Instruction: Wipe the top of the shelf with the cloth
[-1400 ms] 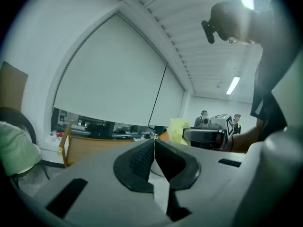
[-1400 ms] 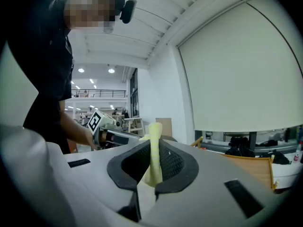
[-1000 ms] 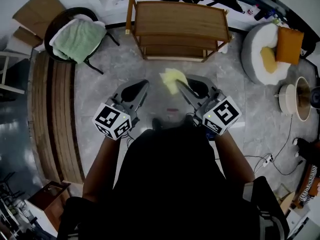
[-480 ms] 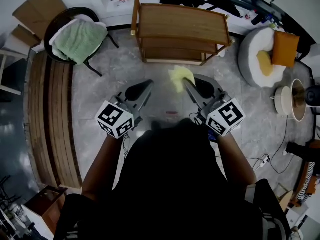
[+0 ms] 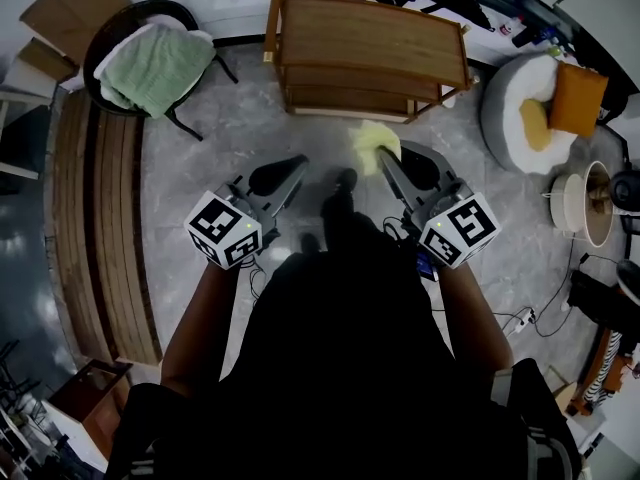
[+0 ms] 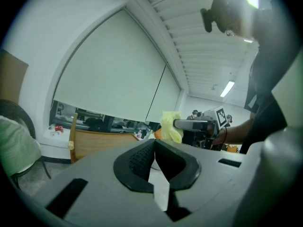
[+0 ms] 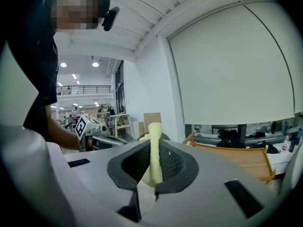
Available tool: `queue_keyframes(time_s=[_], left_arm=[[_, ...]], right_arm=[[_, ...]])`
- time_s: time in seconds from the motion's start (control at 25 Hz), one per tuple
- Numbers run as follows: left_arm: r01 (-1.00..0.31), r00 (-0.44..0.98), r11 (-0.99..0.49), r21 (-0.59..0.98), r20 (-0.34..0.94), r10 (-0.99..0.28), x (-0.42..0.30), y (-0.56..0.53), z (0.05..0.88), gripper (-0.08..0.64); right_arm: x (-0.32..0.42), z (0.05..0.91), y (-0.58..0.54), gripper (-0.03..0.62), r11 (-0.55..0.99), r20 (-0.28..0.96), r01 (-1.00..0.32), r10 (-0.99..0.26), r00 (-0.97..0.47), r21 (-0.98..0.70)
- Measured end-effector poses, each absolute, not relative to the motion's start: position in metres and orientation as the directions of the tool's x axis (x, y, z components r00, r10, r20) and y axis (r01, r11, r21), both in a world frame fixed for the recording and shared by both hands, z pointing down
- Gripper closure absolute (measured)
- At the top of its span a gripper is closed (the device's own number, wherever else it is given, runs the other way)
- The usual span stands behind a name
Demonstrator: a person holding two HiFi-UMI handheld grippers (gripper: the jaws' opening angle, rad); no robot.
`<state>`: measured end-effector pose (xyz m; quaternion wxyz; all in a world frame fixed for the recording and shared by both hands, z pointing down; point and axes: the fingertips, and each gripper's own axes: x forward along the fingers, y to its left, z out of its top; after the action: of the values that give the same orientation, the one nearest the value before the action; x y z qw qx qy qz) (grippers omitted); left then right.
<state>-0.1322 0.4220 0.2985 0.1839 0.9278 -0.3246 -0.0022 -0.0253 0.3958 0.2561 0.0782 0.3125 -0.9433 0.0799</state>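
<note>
Closer now than a second ago, the big wooden shelf (image 5: 370, 43) is just ahead of both grippers. The left gripper (image 5: 292, 166) has its jaws pressed together, with nothing in them. The right gripper (image 5: 383, 156) pinches the cloth (image 5: 372, 138) (a soft yellow one). The cloth is up in the air, just in front of the shelf and not touching its top.

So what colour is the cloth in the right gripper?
Pale yellow cloth, clearest in right gripper view.
</note>
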Motion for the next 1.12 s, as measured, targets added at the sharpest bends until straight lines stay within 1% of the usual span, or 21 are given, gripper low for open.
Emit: queue_keyframes(time_s=[0.2, 0.44, 0.68, 0.92, 1.12], left_arm=[[-0.609, 0.789, -0.726, 0.321, 0.151, -0.595, -0.133, 0.391, 0.305, 0.548], [-0.67, 0.739, -0.662, 0.338, 0.21, -0.641, -0.149, 0.318, 0.316, 0.548], [-0.724, 0.68, -0.595, 0.35, 0.212, -0.702, -0.151, 0.237, 0.307, 0.548], [-0.76, 0.636, -0.552, 0.343, 0.218, -0.74, -0.146, 0.169, 0.295, 0.548], [-0.789, 0.604, -0.509, 0.345, 0.279, -0.747, -0.152, 0.133, 0.305, 0.548]], right_arm=[[-0.036, 0.263, 0.354, 0.549, 0.811, 0.164, -0.572, -0.552, -0.818, -0.123], [-0.042, 0.271, 0.277, 0.549, 0.82, 0.131, -0.548, -0.533, -0.836, -0.162], [-0.045, 0.258, 0.203, 0.549, 0.85, 0.112, -0.497, -0.485, -0.867, -0.172], [-0.041, 0.26, 0.132, 0.549, 0.844, 0.103, -0.5, -0.489, -0.866, -0.196], [-0.047, 0.284, 0.091, 0.549, 0.812, 0.117, -0.525, -0.513, -0.85, -0.254]])
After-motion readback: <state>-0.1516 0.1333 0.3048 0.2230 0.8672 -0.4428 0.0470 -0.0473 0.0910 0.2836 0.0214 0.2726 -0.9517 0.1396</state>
